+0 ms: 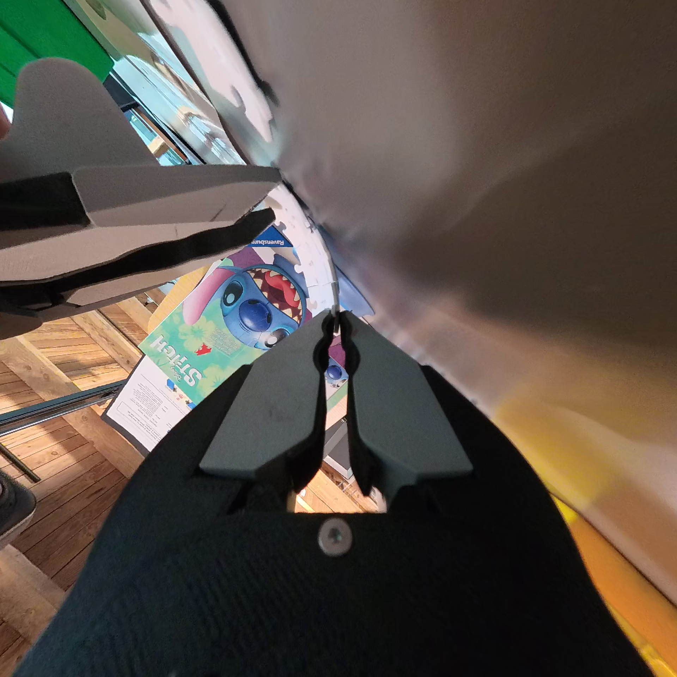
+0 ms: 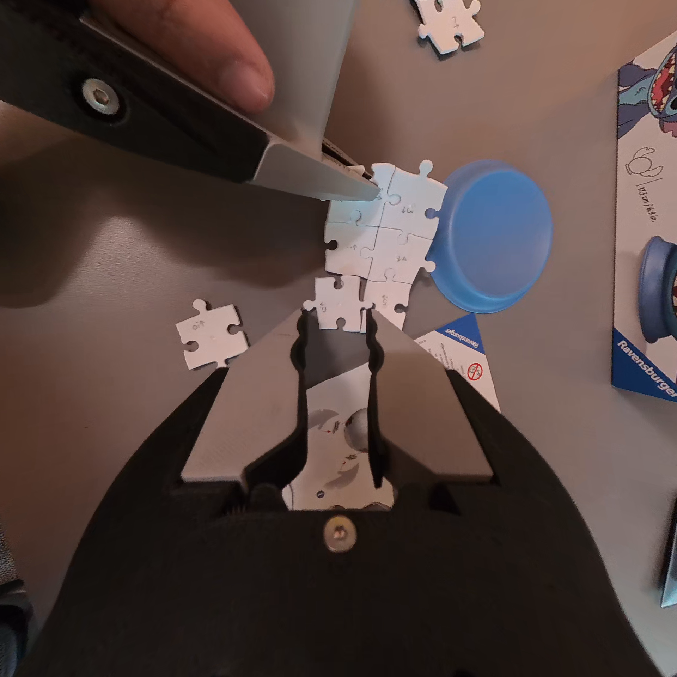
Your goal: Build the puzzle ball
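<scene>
- The left gripper (image 2: 370,183) has its jaws clenched on the far edge of the joined puzzle patch (image 2: 381,234), probably to steady it for joining
- The right gripper (image 2: 336,315) has its jaws grasping a loose puzzle piece (image 2: 337,306) by its sides, just near of the patch, likely to press it in
- The patch leans against the blue stand (image 2: 494,238), right, on the grey worktop (image 2: 146,256); a spare piece (image 2: 210,335) lies left

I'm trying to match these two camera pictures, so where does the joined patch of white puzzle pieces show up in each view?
Left wrist view: the joined patch of puzzle pieces curves edge-on up from the centre, pinched by the left gripper.
Right wrist view: it lies just above centre, white backs up, touching the blue plastic cap, with the right gripper at a piece below it.
Shared landmark: the puzzle box, centre-left there, right edge here.
</scene>
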Demonstrator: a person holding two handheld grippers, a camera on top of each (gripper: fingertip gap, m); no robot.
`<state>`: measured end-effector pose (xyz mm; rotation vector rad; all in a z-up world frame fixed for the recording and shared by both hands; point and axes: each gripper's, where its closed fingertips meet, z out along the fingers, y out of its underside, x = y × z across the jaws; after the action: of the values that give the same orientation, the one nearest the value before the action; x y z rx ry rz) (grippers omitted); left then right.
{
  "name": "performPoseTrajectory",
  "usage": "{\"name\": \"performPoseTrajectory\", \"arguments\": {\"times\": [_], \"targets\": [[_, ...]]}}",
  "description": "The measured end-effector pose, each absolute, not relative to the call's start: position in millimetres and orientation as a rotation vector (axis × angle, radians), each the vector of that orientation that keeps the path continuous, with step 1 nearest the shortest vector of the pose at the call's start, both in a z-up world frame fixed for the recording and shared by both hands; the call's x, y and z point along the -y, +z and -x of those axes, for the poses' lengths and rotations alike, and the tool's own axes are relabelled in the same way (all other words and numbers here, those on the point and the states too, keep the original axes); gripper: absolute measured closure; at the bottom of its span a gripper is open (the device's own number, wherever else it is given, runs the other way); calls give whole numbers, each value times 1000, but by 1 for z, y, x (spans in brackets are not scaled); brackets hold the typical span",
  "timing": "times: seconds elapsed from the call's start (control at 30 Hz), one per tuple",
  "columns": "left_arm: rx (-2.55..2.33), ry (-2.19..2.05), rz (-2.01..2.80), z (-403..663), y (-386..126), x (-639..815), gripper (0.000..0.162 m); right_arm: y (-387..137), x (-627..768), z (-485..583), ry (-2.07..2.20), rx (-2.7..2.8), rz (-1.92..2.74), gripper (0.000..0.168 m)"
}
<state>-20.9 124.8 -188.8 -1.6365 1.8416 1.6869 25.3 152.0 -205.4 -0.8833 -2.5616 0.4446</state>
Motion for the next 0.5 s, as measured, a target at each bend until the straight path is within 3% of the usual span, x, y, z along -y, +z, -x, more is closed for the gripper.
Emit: {"name": "performPoseTrajectory", "arguments": {"times": [0.03,0.17,0.5], "targets": [[-1843,1685,1637,20,-189,-125,162,-205,-151,-26,447,2562,881,140],[-1849,1674,1637,18,-190,-124,162,-206,-148,-26,438,2554,866,145],[-1857,1668,1630,16,-191,-125,162,-206,-148,-31,428,2602,842,140]]}}
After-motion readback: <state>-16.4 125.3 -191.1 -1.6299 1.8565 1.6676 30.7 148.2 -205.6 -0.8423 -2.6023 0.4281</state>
